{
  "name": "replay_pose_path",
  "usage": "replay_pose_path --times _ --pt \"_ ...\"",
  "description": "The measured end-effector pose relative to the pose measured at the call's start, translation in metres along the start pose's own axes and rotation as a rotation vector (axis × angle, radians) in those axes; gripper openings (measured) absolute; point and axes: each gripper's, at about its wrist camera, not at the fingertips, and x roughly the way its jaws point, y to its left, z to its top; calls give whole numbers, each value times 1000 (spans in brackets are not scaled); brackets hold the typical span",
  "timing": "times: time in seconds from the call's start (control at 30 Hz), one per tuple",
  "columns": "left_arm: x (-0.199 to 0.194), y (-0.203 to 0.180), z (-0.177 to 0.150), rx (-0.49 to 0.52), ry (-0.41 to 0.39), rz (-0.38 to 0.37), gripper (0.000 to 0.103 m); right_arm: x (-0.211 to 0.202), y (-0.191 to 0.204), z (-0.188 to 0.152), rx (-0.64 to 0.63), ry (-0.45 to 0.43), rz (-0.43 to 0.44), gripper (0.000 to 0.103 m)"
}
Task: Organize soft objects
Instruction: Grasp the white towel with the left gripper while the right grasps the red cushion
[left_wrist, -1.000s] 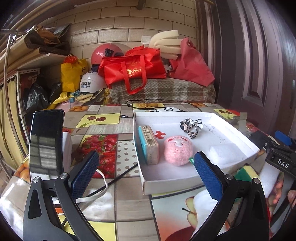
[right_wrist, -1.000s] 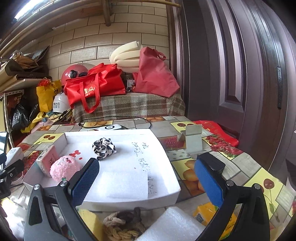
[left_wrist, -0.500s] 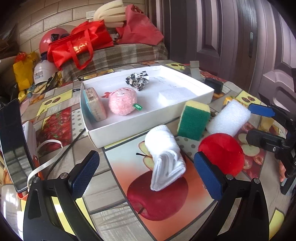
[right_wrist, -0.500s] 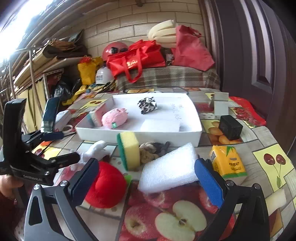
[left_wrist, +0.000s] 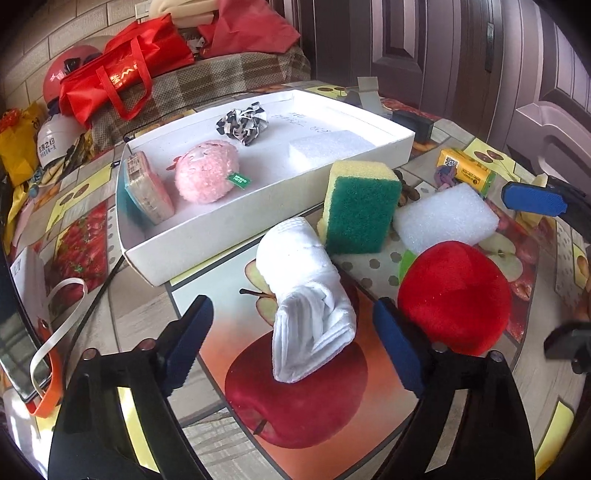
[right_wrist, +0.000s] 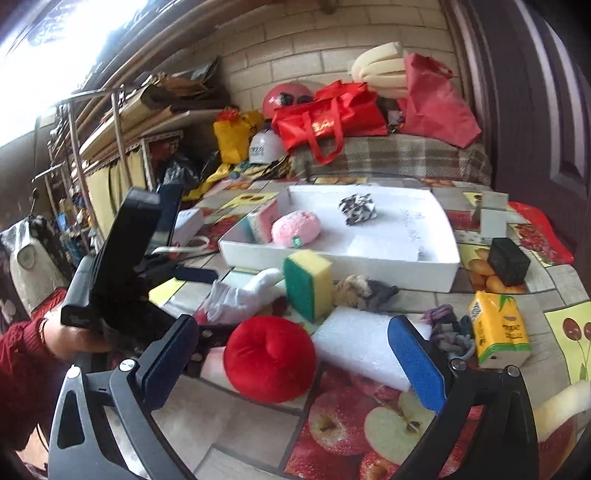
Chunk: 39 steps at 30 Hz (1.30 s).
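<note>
Rolled white towel (left_wrist: 308, 302) lying just ahead of the left gripper (left_wrist: 293, 343), spread wide and empty, long axis running away toward the white tray (left_wrist: 236, 236). Right gripper (right_wrist: 291, 354) likewise spread, nearer the red plush ball (right_wrist: 271, 363).

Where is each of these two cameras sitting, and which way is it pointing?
Left wrist: on the left gripper, looking down its open fingers at the rolled white towel; the right gripper's blue pad shows at the edge.
Right wrist: on the right gripper, facing the red plush ball; the person's left hand shows.
Shared: white tray, green-yellow sponge.
</note>
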Motion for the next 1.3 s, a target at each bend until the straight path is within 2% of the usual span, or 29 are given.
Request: replay_pose_path --times 0.13,0.2,0.23,0.27,0.3,0.47,0.57,0.67,0.73,0.83,0.93,1.03,1.2,1.3 --pt "9 4 3 -14 40 -33 60 23 13 0 -64 108 -5 102" --pt "8 10 3 -45 34 -35 35 35 12 0 -61 157 -5 100" --pt "8 13 3 -59 31 -33 35 40 12 -1 -59 178 -12 97" --pt "8 14 3 -67 29 -37 35 46 13 -1 -63 201 -21 86" --pt "7 15 3 -68 27 -34 35 52 14 -2 -73 227 -30 70" --pt "0 9 3 -41 -11 9 35 58 30 -6 -163 257 -45 60" --pt "-15 7 0 -41 -87 64 35 44 32 -7 -176 193 -42 58" --pt "-43 5 -7 -50 -231 138 35 14 19 -6 -111 44 -57 58" --pt "-61 6 -13 -73 -329 218 35 -5 -2 -5 -7 -56 -104 58" --pt "-80 12 -23 -153 -424 298 35 -33 -37 -9 163 -173 -242 59" --pt "-85 21 -27 -271 -442 304 35 -54 -62 -16 286 -249 -335 59" --pt "-83 13 -24 -283 -449 349 35 -59 -73 -18 352 -262 -370 59" --pt "-75 0 -16 -270 -447 364 35 -41 -56 -8 275 -224 -376 59" --pt "-69 0 -11 -283 -436 367 35 -26 -51 -3 238 -212 -351 59"
